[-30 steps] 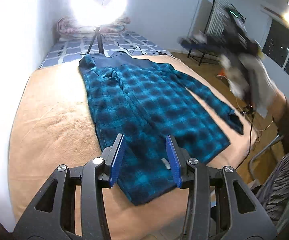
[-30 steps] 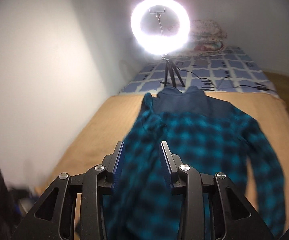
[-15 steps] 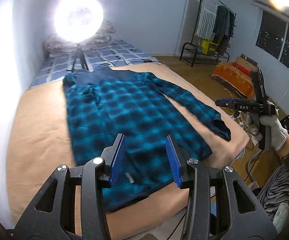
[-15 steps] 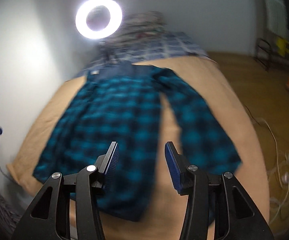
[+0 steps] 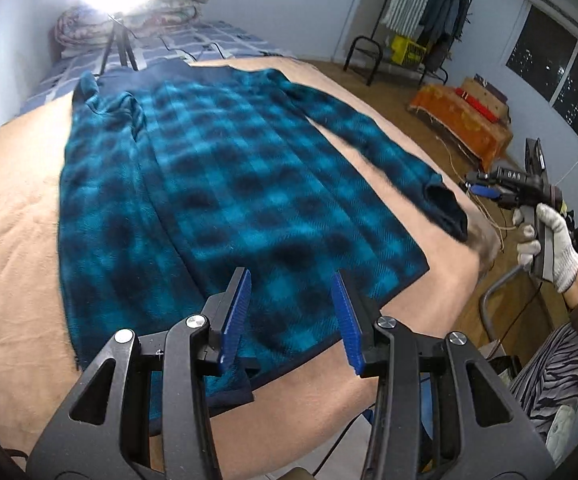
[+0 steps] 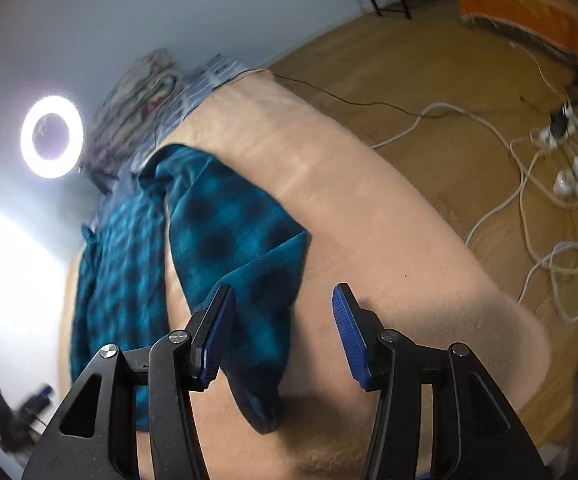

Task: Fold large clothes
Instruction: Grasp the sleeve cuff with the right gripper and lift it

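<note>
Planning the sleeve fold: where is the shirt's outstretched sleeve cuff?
In the right wrist view the sleeve cuff lies on the tan blanket near the bed's near edge, below the right tool.

Left gripper (image 5: 291, 312) angled down, jaws parted, nothing between. Right gripper (image 6: 281, 328) angled down, jaws apart, gripping nothing; gloved right hand (image 5: 549, 248) on its handle.
</note>
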